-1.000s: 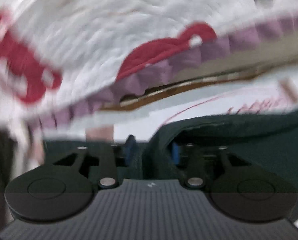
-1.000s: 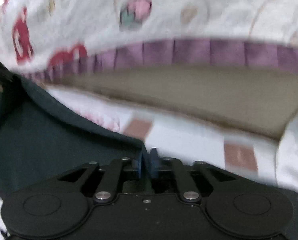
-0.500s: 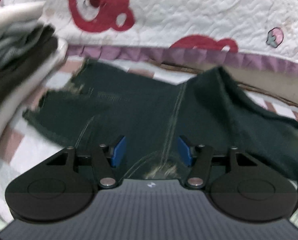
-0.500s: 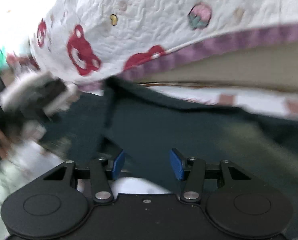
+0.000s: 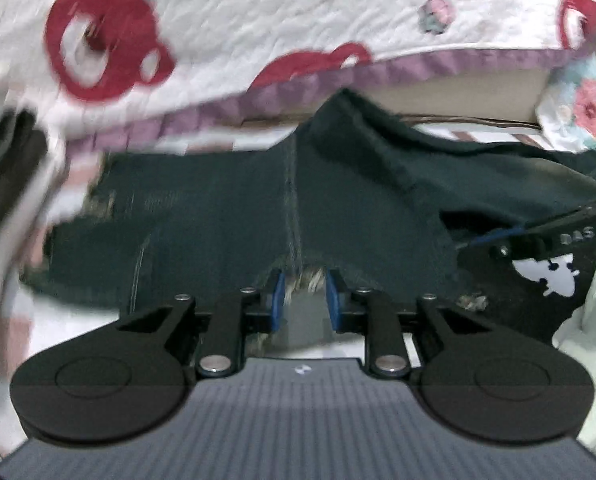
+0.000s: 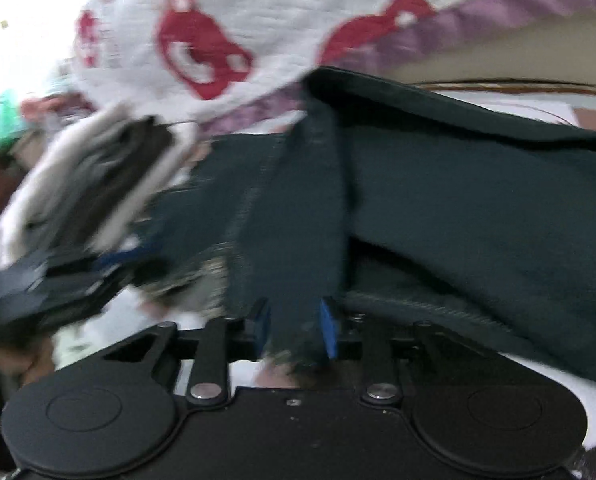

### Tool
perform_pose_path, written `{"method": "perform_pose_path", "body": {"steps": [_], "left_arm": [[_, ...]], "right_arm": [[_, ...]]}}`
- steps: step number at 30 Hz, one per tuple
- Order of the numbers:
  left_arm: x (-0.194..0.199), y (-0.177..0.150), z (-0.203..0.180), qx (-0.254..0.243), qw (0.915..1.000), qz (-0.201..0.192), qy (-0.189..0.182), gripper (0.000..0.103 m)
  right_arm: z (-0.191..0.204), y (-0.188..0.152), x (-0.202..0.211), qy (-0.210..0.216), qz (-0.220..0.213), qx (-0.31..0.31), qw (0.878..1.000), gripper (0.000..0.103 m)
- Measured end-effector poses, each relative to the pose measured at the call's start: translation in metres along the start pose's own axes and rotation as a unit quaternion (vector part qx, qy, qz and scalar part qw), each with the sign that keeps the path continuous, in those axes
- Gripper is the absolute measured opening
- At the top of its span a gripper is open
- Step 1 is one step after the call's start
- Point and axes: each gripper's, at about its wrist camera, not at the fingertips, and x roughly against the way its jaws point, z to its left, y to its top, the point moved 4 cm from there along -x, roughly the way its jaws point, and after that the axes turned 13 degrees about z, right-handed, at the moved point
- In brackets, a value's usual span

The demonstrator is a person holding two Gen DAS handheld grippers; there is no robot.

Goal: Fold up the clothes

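Observation:
A dark green denim garment point(image 5: 225, 216) with a frayed hem lies spread on the checked bed sheet. In the left wrist view my left gripper point(image 5: 305, 300) sits at the near frayed hem. Its jaws are closing, the fray lies between the blue pads, and a gap still shows. In the right wrist view my right gripper point(image 6: 293, 330) straddles a folded strip of the same garment point(image 6: 478, 216). Its jaws are closing too, with cloth filling the space between them. The right gripper's fingers point(image 5: 538, 234) show at the right edge of the left view. The left gripper point(image 6: 57, 276) is a blur at the left.
A white quilt point(image 5: 257, 12) with red bears and a purple ruffle rises behind the garment. A stack of folded clothes point(image 6: 97, 184) stands at the left. A black garment with a white print point(image 5: 546, 276) lies at the near right, with floral cloth point(image 5: 586, 100) beyond.
Both grippers let go of the lifted garment, opened wide, and came down to its near edge. The garment now lies spread on the bed, and both sets of jaws have narrowed.

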Motion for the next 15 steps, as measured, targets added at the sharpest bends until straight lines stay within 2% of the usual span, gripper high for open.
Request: {"method": "perform_pose_path", "body": {"steps": [1,3,4,5,6,7,8,11,12,14,15], "left_arm": [[0.001,-0.003,0.005,0.029,0.9995,0.005,-0.012,0.022],[0.006,-0.004,0.008,0.045,0.9986,-0.003,-0.027,0.021],[0.010,-0.004,0.006,0.031,0.9991,-0.015,-0.023,0.023],[0.014,-0.004,0.002,0.014,0.9995,-0.024,-0.013,0.025],[0.015,-0.004,-0.001,0.006,0.9996,-0.026,-0.009,0.027],[0.017,-0.004,-0.004,0.006,0.9996,-0.024,-0.013,0.029],[0.018,-0.003,-0.007,0.007,0.9996,-0.023,-0.017,0.030],[0.029,-0.001,-0.021,0.023,0.9967,-0.035,-0.069,0.043],[0.034,0.000,-0.027,0.018,0.9957,-0.044,-0.079,0.051],[0.041,0.002,-0.043,-0.004,0.9958,-0.061,-0.067,0.060],[0.041,0.004,-0.050,-0.015,0.9962,-0.063,-0.058,0.068]], "right_arm": [[-0.003,0.001,-0.005,-0.016,0.001,-0.008,1.000,0.045],[-0.009,-0.002,-0.012,-0.021,0.003,-0.017,1.000,0.047],[-0.008,-0.004,-0.012,-0.011,-0.007,-0.025,1.000,0.050],[-0.005,-0.003,-0.014,0.020,-0.005,-0.031,0.999,0.053],[-0.002,-0.002,-0.016,0.050,-0.002,-0.037,0.998,0.037],[0.001,-0.002,-0.017,0.081,0.000,-0.043,0.996,0.012],[0.004,0.000,-0.018,0.107,0.001,-0.046,0.993,0.005],[0.025,0.010,0.004,0.136,-0.024,-0.016,0.990,0.006],[0.028,0.016,0.012,0.154,-0.029,-0.022,0.987,0.006],[0.034,0.029,0.029,0.178,-0.042,-0.024,0.983,0.006],[0.038,0.036,0.037,0.186,-0.049,-0.021,0.981,0.006]]}}
